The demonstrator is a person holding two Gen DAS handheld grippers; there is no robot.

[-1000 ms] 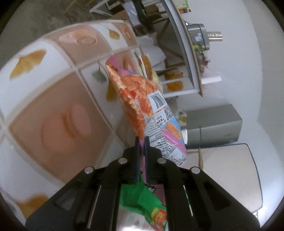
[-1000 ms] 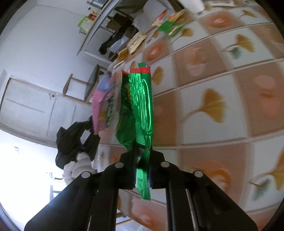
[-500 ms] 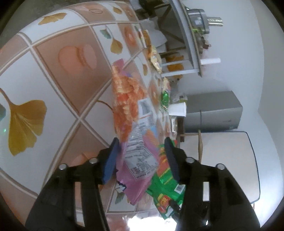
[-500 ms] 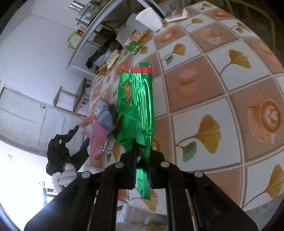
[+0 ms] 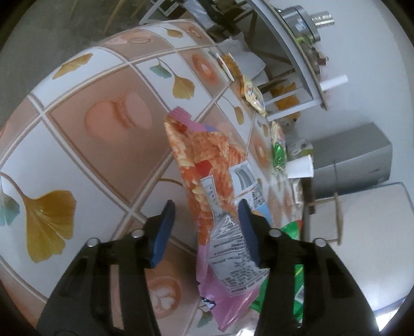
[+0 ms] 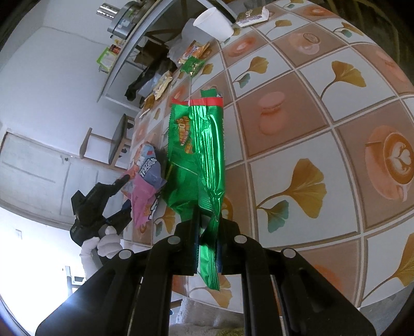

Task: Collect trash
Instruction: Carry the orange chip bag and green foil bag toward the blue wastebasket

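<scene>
Two grippers are ours. Our left gripper (image 5: pixel 207 230) stands partly apart; its jaws have just been closing a little after springing wide, and the orange bag (image 5: pixel 207 165) lies between them. The right blue pad (image 5: pixel 247 232) sits against the bag's edge, the left pad stands clear, so we do not count it as gripped. That bag, orange at the far end and pink with printed white panels near us, rests on the bench (image 5: pixel 77 144), whose cloth shows ginkgo leaves, macarons and coffee cups. Just right of it a green wrapper pokes out near the bench's edge.

Our right gripper (image 6: pixel 207 224) is clamped tight on the green bag (image 6: pixel 199 155), a shiny foil pack with a red top strip, which stretches away from us over the bench. To its left, near the bench's left edge, we see the orange bag and the left gripper in a white-gloved hand (image 6: pixel 103 245).

Farther off lie small wrappers (image 6: pixel 194 56), a white cup (image 6: pixel 213 23) on its side and a flat carton (image 6: pixel 252 16). Beyond the bench stands a shelf (image 6: pixel 124 59).
</scene>
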